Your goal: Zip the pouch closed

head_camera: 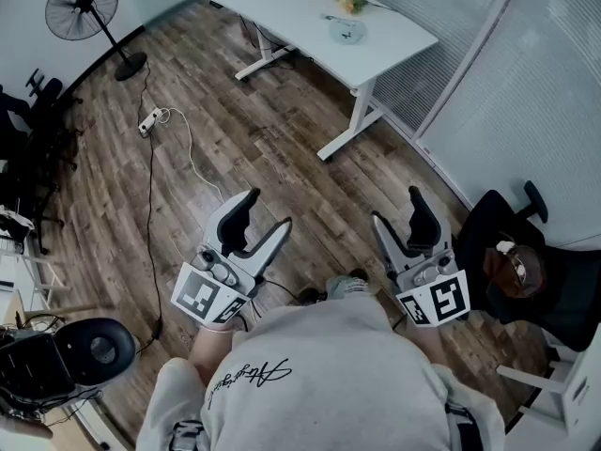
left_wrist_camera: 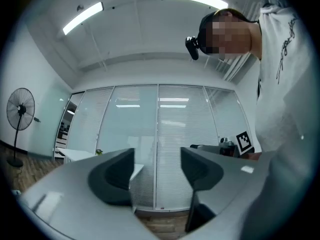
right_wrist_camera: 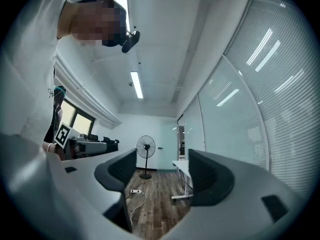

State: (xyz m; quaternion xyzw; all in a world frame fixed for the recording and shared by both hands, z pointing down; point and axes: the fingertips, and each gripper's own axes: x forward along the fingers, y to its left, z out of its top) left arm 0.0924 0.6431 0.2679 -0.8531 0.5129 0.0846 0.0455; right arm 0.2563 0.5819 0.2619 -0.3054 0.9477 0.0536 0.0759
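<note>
While left gripper (head_camera: 269, 209) and right gripper (head_camera: 394, 205) hover over the wood floor (head_camera: 235, 139), fingers (left_wrist_camera: 112, 176) apart with nothing between, what looks like the pouch (head_camera: 347, 31) lies on white desk (head_camera: 282, 3) at 12 o'clock, well apart.

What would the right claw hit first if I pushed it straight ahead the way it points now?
Nothing close: the open right claw has only air ahead. Far across the room the standing fan sits roughly in line, the white desk just right of it; depth is unclear.
</note>
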